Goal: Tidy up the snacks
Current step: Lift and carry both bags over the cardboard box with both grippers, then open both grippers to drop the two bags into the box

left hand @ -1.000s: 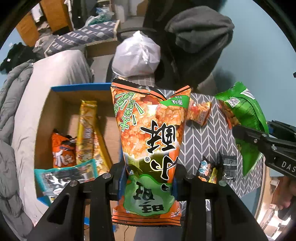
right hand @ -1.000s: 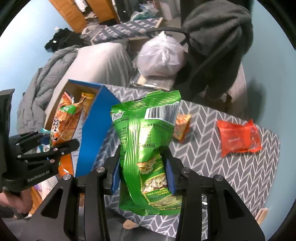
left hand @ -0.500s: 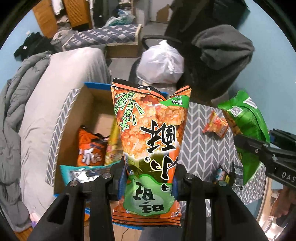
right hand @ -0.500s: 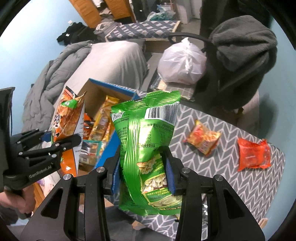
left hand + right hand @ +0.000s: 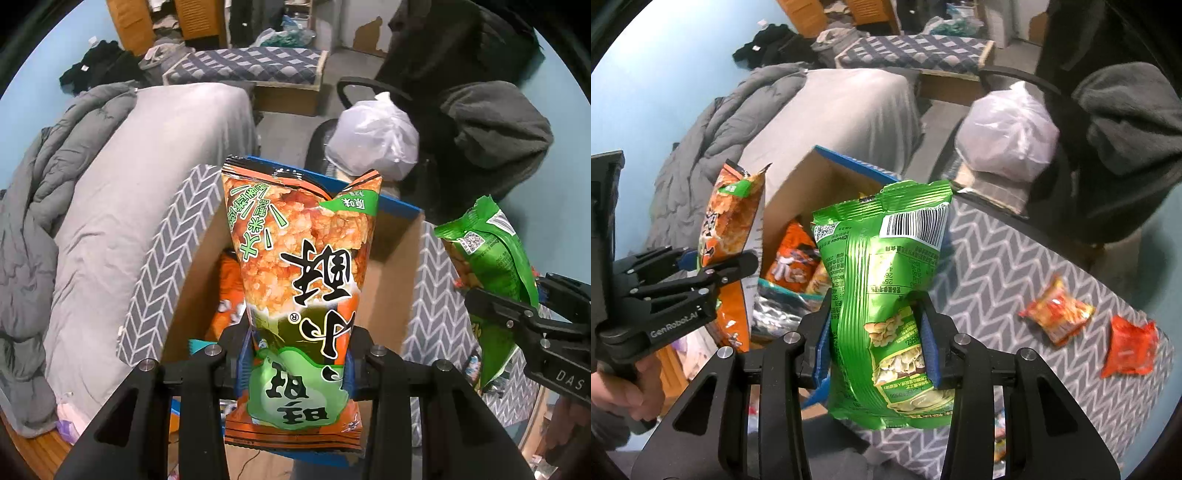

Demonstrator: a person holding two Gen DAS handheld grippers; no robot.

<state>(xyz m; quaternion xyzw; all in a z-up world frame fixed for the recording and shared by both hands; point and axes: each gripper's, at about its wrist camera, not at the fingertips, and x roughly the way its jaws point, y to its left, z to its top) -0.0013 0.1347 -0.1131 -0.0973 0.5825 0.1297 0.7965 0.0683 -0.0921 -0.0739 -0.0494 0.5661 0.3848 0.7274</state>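
The left tongs [image 5: 300, 363] are clamped on an orange rice-cracker bag [image 5: 301, 280], held upright above the open cardboard box [image 5: 384, 273]. The right tongs [image 5: 874, 345] are clamped on a green snack bag [image 5: 886, 295] beside the box over the chevron-clothed bench [image 5: 997, 266]. Only the right wrist view shows two small red-orange packets [image 5: 1057, 310] lying on the bench and an orange bag [image 5: 792, 264] inside the box.

The cardboard box [image 5: 798, 192] stood open-topped, but an orange bag [image 5: 792, 264] and a teal packet [image 5: 783, 302] already filled its near floor. On the desk [image 5: 990, 258], two small red packets [image 5: 1057, 311] lay far right, leaving bare chevron cloth between.
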